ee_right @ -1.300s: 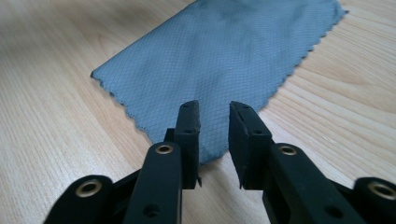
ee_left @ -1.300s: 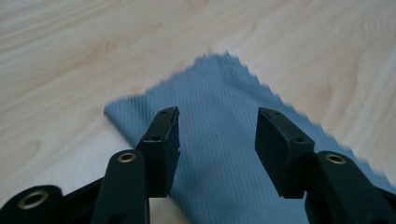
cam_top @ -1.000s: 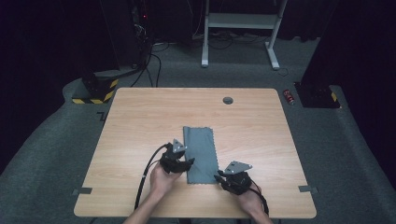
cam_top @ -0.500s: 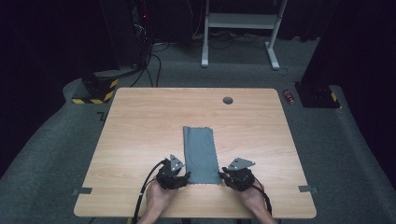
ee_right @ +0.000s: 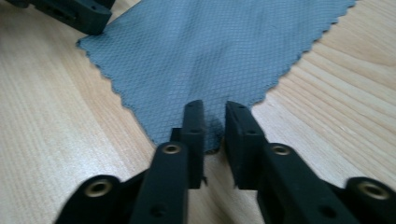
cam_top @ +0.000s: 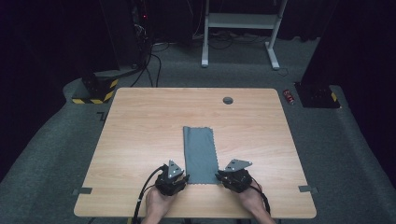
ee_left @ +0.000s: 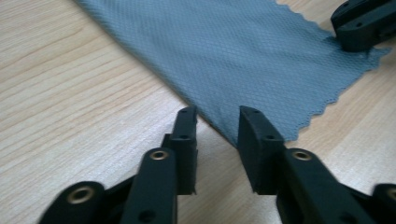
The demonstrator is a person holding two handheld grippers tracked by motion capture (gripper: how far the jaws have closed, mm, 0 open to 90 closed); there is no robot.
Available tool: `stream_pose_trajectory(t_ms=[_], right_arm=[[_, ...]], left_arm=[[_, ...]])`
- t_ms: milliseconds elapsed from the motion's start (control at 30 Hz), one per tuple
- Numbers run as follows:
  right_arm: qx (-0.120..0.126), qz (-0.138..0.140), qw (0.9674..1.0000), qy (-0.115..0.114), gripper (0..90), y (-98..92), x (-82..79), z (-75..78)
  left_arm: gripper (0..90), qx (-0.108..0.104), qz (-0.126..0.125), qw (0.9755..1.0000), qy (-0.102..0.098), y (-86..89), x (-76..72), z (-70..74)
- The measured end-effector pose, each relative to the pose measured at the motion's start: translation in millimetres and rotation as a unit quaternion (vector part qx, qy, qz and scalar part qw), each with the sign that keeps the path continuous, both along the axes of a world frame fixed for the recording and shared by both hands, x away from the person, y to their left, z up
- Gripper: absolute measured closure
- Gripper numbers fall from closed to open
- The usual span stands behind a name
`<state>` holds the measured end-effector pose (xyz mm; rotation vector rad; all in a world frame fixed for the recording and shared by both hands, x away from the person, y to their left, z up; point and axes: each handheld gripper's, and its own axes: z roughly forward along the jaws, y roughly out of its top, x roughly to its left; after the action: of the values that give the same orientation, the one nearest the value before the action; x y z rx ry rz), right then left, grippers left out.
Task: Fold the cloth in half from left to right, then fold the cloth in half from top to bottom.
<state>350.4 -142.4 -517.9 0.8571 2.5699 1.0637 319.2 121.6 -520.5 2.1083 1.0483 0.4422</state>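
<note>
A grey-blue cloth (cam_top: 200,149) with zigzag edges lies flat on the wooden table (cam_top: 140,126), its long side running away from me. My left gripper (cam_top: 186,178) sits at the cloth's near left corner. In the left gripper view the jaws (ee_left: 217,116) straddle that corner of the cloth (ee_left: 243,51); they have just been closing and a gap remains. My right gripper (cam_top: 219,176) sits at the near right corner. Its jaws (ee_right: 215,109) have also been closing and stand narrowly apart, with the cloth (ee_right: 210,51) corner puckered between them.
A round cable hole (cam_top: 228,100) sits near the table's far edge. Tape marks (cam_top: 82,191) flank the front corners. On the floor behind are a yellow-black striped block (cam_top: 95,88), a red can (cam_top: 290,96) and a white frame (cam_top: 238,21).
My left gripper came back from the cloth's left edge toward me and settled at the near left corner. The right gripper stayed at the near right corner.
</note>
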Motion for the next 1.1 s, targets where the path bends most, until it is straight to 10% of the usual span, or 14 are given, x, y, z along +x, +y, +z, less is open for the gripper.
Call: stream_pose_trajectory(t_ms=[200,767,1100], right_arm=[[-0.006,0.009,0.9999,0.001,88.5,3.0,-0.1,1.1],[-0.017,0.048,0.9987,0.007,87.6,16.9,-28.2,3.5],[0.020,-0.006,0.9998,0.001,83.2,15.5,14.2,20.0]], left_arm=[[87.3,-0.002,-0.018,0.9998,0.002,-3.9,-2.6,0.1],[89.5,0.002,-0.039,0.9989,0.025,13.5,-26.9,4.1],[66.5,-0.017,0.002,0.9998,0.008,21.4,31.6,28.5]])
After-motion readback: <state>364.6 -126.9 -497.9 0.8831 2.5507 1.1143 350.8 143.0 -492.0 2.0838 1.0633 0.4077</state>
